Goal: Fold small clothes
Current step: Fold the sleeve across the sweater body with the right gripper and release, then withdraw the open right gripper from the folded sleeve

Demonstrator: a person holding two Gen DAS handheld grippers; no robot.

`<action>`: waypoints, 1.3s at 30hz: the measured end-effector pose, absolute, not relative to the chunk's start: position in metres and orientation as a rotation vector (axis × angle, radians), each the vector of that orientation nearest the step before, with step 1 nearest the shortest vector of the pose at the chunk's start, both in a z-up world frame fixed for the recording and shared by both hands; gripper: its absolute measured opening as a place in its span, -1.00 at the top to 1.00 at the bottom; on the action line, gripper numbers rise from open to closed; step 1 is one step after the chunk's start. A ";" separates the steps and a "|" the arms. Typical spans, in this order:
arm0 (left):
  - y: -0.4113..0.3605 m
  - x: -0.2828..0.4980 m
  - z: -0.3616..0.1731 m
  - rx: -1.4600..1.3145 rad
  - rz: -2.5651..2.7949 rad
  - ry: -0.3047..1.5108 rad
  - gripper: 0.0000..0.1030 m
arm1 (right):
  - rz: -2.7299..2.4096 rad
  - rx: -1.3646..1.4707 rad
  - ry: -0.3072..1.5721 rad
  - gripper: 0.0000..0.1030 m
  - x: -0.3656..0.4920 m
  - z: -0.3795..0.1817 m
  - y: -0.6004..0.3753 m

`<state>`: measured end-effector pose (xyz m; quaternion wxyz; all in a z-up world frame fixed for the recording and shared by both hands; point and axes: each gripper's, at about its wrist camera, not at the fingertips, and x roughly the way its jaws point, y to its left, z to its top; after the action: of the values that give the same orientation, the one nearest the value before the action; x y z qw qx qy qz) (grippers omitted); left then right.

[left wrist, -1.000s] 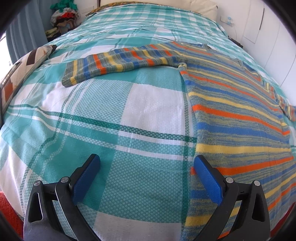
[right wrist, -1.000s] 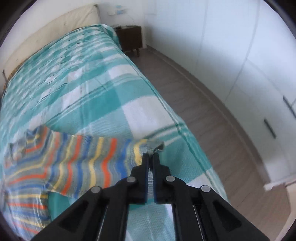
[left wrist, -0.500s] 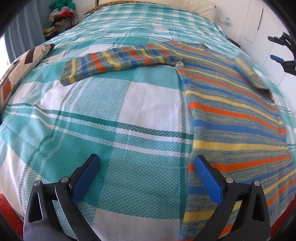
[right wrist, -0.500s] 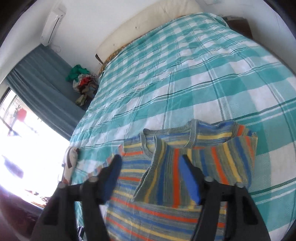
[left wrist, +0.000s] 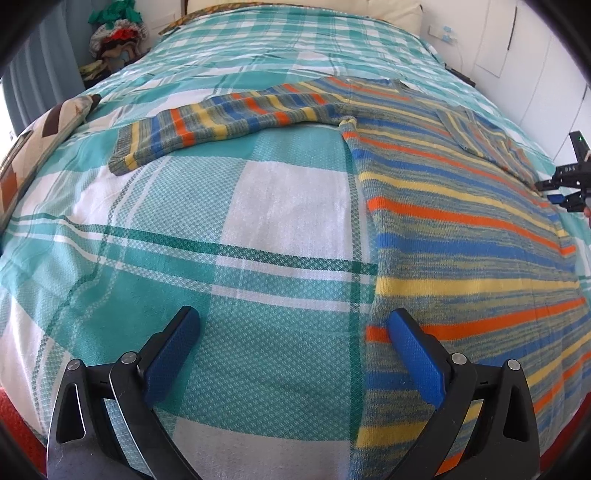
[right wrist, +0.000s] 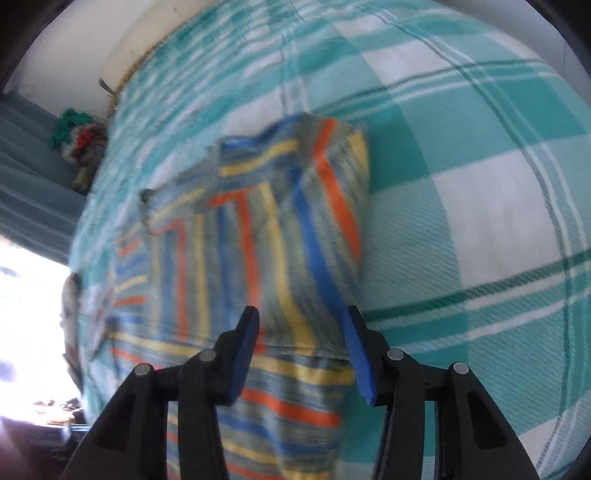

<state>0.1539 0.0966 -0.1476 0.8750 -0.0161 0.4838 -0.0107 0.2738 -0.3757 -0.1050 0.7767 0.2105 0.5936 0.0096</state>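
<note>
A knitted sweater (left wrist: 461, 229) with blue, yellow and orange stripes lies flat on the teal checked bedspread (left wrist: 258, 206). One sleeve (left wrist: 229, 118) stretches out to the left. The other sleeve (left wrist: 487, 140) lies folded across the body. My left gripper (left wrist: 293, 319) hovers open at the sweater's lower left edge, its right finger just over the hem, nothing between the pads. My right gripper (right wrist: 301, 314) hangs above the folded sleeve (right wrist: 280, 206), jaws partly apart and closing, pads touching no cloth. It also shows at the far right (left wrist: 570, 184) in the left wrist view.
A patterned cushion (left wrist: 44, 125) lies at the bed's left edge. A heap of clothes (left wrist: 118, 33) sits beyond the far left corner by a curtain. White cupboard doors (left wrist: 535, 55) line the right side. A bright window (right wrist: 29, 314) glares at the left.
My right gripper carried the sleeve cuff over the sweater's body, let it go, and swung down toward the sweater's right side. The sleeve now lies folded. My left gripper stayed put.
</note>
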 end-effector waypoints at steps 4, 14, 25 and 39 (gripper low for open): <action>0.095 0.155 -0.149 -0.025 -0.020 1.011 -0.99 | -0.030 0.371 1.175 0.38 0.257 -0.082 -0.381; 0.094 0.150 -0.150 -0.008 -0.027 1.006 -0.99 | 0.131 0.357 1.316 0.86 0.213 -0.111 -0.350; 0.092 0.149 -0.153 0.006 -0.024 1.004 -0.99 | 0.241 0.292 1.243 0.43 0.114 -0.072 -0.297; 0.090 0.146 -0.157 0.030 -0.029 0.985 -0.99 | -0.020 0.056 0.870 -0.29 0.023 -0.050 -0.261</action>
<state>0.1455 0.0895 -0.1574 0.8810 0.0143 0.4727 -0.0139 0.0226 -0.2610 -0.0495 0.9065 0.0272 0.4213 -0.0095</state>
